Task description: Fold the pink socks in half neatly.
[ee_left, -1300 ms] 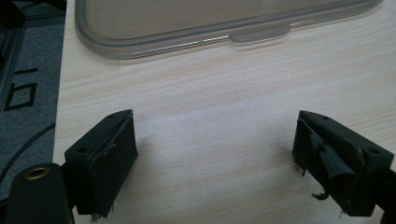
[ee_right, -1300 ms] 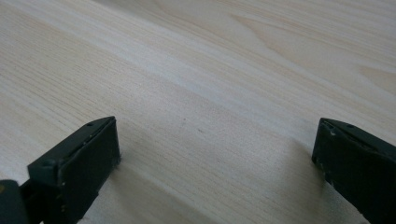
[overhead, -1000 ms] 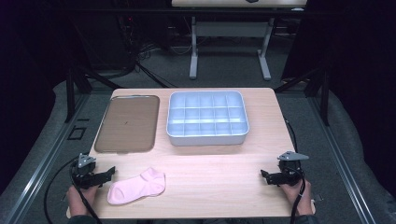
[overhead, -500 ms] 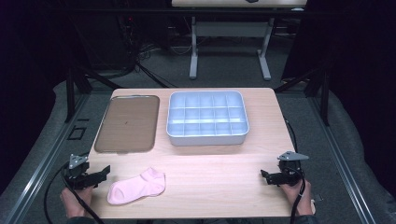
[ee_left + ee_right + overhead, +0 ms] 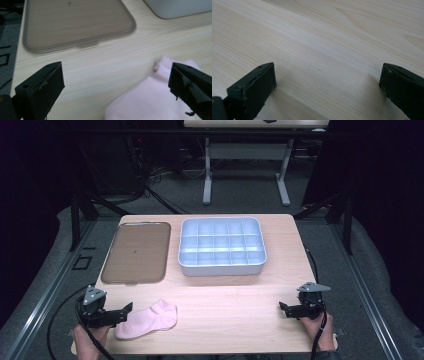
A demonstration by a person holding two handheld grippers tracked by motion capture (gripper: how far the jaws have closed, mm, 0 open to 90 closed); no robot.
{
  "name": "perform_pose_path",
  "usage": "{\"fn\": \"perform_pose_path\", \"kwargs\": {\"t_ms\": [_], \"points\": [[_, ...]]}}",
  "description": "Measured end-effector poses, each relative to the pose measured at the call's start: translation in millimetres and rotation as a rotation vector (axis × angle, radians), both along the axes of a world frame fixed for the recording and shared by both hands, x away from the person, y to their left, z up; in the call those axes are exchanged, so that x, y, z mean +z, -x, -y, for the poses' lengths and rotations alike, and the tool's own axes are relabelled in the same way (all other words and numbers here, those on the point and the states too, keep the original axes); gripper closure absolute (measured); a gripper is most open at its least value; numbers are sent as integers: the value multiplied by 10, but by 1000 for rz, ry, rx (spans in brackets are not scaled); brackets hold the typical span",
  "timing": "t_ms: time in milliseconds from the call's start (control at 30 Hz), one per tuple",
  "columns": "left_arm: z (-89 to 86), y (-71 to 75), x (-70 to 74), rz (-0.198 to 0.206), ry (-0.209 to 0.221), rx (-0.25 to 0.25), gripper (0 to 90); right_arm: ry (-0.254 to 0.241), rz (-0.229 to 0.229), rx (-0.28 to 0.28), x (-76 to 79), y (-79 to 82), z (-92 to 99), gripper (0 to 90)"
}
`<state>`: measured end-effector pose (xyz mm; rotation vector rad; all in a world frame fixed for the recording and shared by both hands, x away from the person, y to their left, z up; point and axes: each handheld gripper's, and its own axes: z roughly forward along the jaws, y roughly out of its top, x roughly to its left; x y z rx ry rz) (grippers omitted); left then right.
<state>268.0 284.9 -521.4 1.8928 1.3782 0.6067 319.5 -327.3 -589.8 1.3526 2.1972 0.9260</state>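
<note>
Near the tabletop's [image 5: 240,320] front-left corner, my left hand-held gripper [image 5: 126,310], jaws just spread wide and empty, approaches the sock [image 5: 147,320]; next, close on it. My right hand-held gripper [image 5: 284,308] rests open.

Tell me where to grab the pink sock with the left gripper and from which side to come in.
Take the pink sock at its toe end, the end nearest the left gripper, coming in low from the table's left. The sock lies flat and limp, toe toward that gripper and cuff angled away toward the divided bin, so a pinch there probably gathers both layers. The jaws have just been opening and are wide, nothing between them.
</note>
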Motion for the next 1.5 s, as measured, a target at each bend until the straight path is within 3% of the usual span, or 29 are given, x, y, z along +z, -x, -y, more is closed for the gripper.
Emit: {"fn": "perform_pose_path", "kwargs": {"t_ms": [167,400,533,800,1100,1500], "points": [[198,118,-28,-29,5,-20,1,2,-1,2,1,1,0,1],[434,150,-294,-130,-6,-57,4,10,0,10,6,6,4,13],[596,170,-325,-136,6,-87,44,9,1,9,5,5,3,13],[718,162,-447,-189,-57,-60,107,9,2,9,5,6,3,13],[694,180,-529,-187,-88,-19,228,8,2,8,4,6,2,13],[660,177,-495,-172,-82,-18,557,1,1,5,2,3,-1,14]]}}
